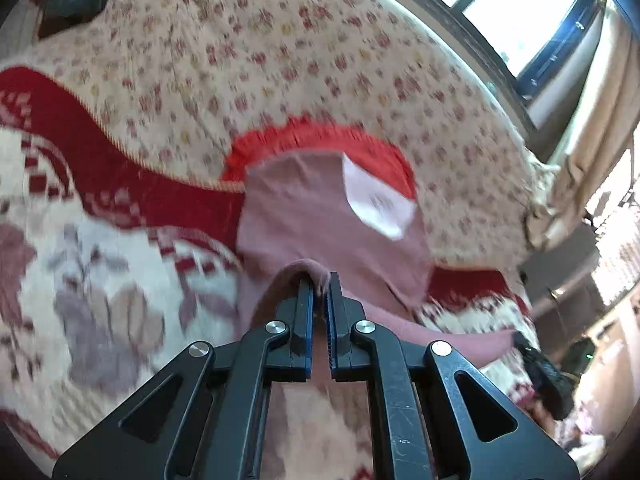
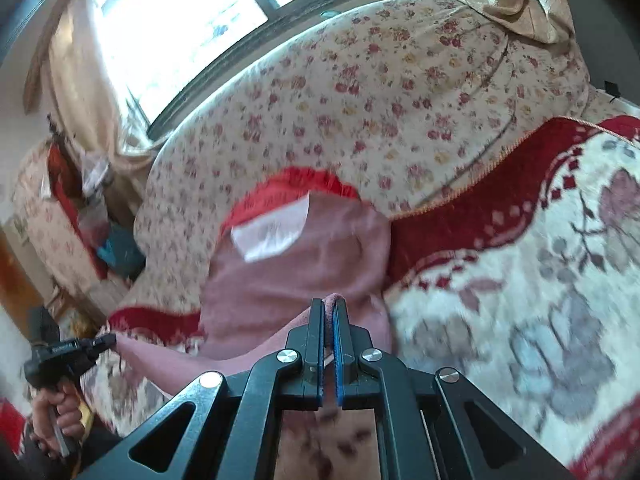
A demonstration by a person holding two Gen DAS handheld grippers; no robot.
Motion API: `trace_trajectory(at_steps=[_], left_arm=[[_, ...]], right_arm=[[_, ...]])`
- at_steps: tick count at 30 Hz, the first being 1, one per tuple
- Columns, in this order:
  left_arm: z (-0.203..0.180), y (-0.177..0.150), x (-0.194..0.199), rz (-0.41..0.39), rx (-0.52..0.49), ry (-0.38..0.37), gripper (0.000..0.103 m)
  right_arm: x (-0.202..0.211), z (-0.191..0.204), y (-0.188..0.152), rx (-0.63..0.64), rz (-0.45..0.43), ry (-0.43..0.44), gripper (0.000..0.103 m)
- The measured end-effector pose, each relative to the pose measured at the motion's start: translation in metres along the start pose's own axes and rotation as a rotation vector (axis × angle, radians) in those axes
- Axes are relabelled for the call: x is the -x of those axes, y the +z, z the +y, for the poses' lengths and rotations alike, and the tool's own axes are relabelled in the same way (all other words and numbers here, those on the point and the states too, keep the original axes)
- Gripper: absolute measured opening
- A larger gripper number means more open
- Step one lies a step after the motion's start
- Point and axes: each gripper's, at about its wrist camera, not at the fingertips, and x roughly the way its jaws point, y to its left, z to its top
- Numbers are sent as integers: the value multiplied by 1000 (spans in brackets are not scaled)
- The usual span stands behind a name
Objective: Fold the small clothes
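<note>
Tool point(image 1: 320, 280) clamped on pink garment point(image 1: 320, 216)

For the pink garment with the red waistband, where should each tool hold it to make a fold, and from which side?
At the pink garment's near hem corners, coming from the near edge. Both tools, left and right, are already shut on that edge, while the red waistband lies far on the floral sheet, so the hem can travel toward it.

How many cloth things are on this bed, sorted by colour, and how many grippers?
Pink garment: 1
Red frilled cloth: 1
Floral cream bedspread: 1
Red and white blanket: 1
Grippers, left gripper and right gripper: 2
Total: 6
</note>
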Motion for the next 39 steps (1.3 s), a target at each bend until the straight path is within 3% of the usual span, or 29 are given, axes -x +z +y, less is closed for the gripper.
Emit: trace_trajectory(at_steps=[7, 10, 13, 19, 22, 24, 25, 26, 27, 30, 35, 39], left_arm=[[14, 61, -65, -78, 54, 71, 3], [22, 73, -88, -97, 75, 85, 3], [29, 64, -110, -41, 112, 6, 3], [23, 25, -142, 114, -85, 93, 3], [16, 20, -132, 107, -222, 117, 4], [11, 22, -123, 96, -339, 83, 29], [10, 22, -124, 112, -387, 65, 58], [9, 21, -126, 130, -447, 48, 69], [6, 17, -130, 159, -543, 37, 69], [4, 8, -148, 218, -698, 65, 69], [11, 11, -167, 279, -838, 7, 69], [4, 18, -175, 266, -964, 7, 69]], right_arm=[[-67, -21, 50, -121, -59, -19, 3], [-102, -32, 62, -153, -57, -34, 3], [-133, -41, 67, -175, -40, -44, 3], [-150, -38, 58, -145, 0, -55, 3], [-152, -37, 51, -123, 17, -74, 3], [-153, -37, 49, -125, 23, -72, 3], [-152, -37, 49, -126, 22, -70, 3], [-151, -37, 48, -123, 21, -67, 3], [-150, -35, 48, -118, 18, -66, 3], [-149, -35, 48, -122, 13, -61, 3], [-151, -37, 46, -124, 28, -65, 3], [-156, -38, 43, -131, 42, -63, 3]])
